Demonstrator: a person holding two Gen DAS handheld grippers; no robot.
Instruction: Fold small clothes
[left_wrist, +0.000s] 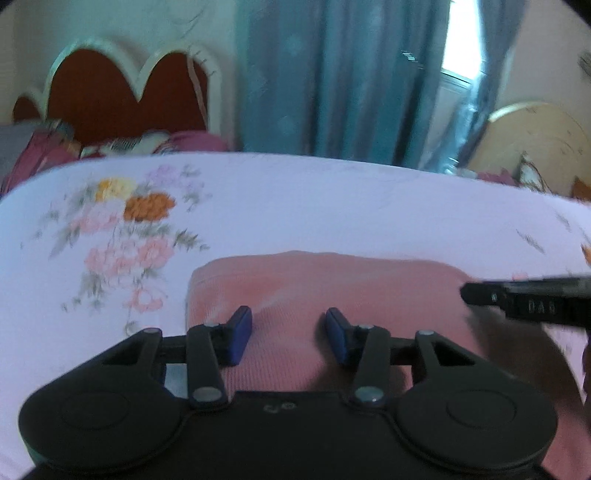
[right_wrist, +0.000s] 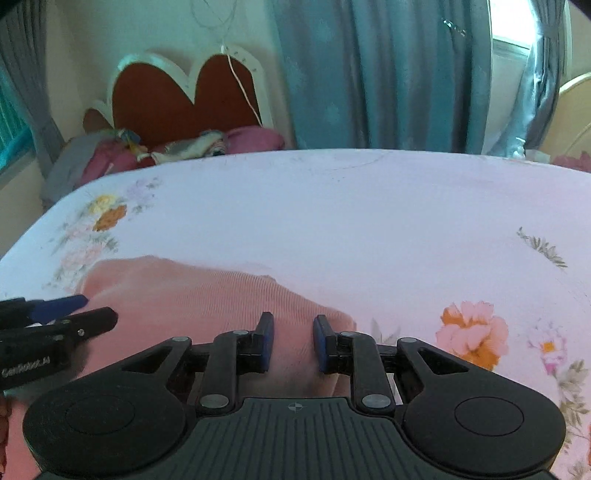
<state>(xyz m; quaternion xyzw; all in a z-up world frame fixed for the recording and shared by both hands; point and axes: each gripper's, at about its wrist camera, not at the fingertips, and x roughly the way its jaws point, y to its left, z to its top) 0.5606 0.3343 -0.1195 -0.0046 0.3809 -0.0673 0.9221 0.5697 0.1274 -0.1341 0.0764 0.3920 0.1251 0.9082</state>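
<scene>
Both grippers hang over the pink cloth (left_wrist: 325, 291): left gripper (left_wrist: 289, 334) apart and empty, right gripper (right_wrist: 293, 341) apart too, gripping nothing. Bedsheet (right_wrist: 332, 214) beyond lies bare. Only the right view shows the cloth's right edge.

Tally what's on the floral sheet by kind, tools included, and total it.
Pink garment: 1
Tools: 2, the left tool and the right tool, both over the garment
Floral sheet itself: 1
Total: 4
</scene>
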